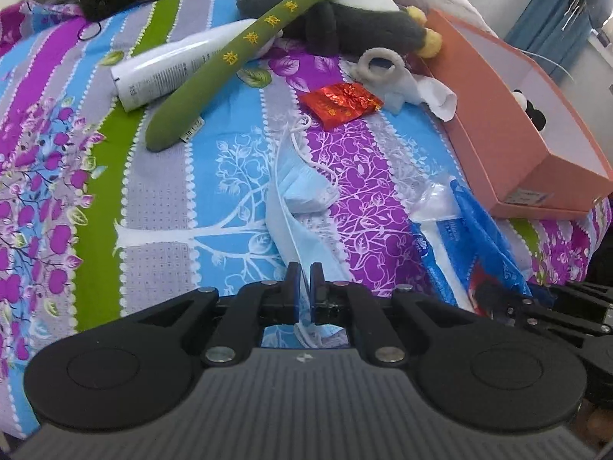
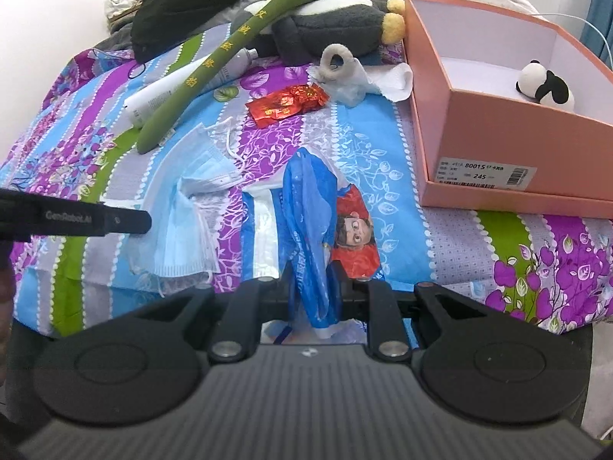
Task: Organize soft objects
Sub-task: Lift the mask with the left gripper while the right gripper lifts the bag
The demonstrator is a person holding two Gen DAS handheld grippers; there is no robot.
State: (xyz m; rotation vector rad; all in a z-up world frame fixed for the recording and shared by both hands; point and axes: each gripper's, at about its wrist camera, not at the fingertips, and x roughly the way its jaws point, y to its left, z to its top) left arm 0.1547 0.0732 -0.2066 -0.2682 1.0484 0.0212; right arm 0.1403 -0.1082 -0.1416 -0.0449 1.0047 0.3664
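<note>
Now, L gripper (image 1: 305, 280): jaws pinched on blue face mask (image 1: 295, 207).
R gripper (image 2: 312, 280): jaws clamped on blue plastic bag (image 2: 306, 199).
Box (image 2: 498, 145): on bed, w/ panda toy (image 2: 546, 86) inside.

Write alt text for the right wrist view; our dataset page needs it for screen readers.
The right gripper pinches a blue plastic bag on a floral bedspread. A pink shoebox beyond holds a small panda plush.

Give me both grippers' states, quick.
Left gripper: shut on the blue face mask.
Right gripper: shut on the blue plastic bag.
</note>
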